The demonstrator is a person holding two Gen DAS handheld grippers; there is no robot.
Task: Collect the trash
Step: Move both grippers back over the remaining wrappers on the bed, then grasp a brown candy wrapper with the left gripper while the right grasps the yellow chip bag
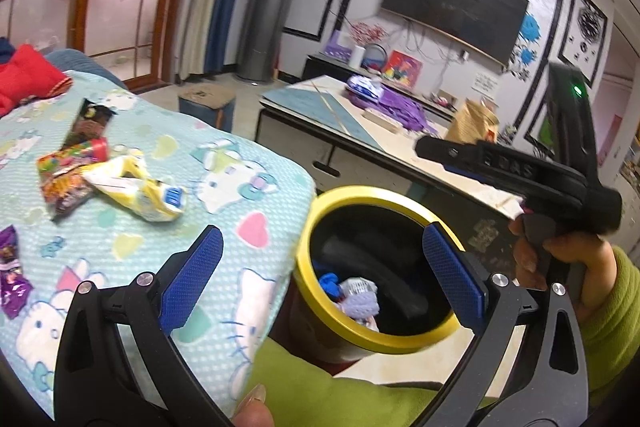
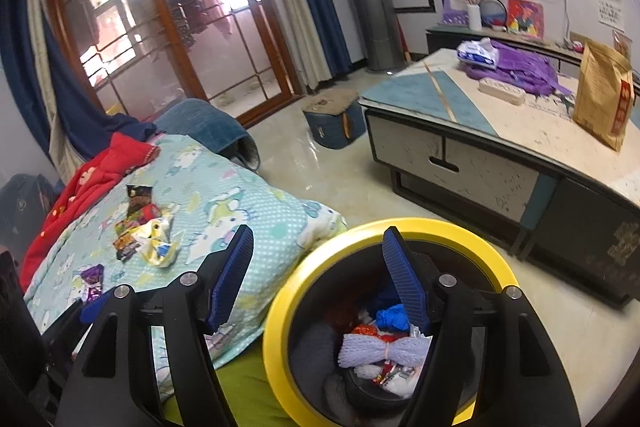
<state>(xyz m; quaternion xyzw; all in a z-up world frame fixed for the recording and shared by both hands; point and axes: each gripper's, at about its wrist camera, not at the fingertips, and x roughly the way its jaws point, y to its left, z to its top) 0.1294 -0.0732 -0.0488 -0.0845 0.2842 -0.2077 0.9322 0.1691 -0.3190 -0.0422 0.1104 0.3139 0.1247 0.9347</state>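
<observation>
With both claws spread empty, we are seeing the wrapper pile point(image 1: 108, 179) lying up-left of the left claw point(image 1: 320, 275), nearer than the right claw point(image 2: 318, 275).

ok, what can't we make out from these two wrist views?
- Bin bottom: both views, hidden by the white foam net and other trash on top.
- Wrapper pile print: too small and blurred in both views.
- Purple wrapper: left wrist view, cut by the left edge.
- Right gripper fingertips: left wrist view, motion-blurred; open in its own view.
- Left gripper: open, holding nothing.
</observation>
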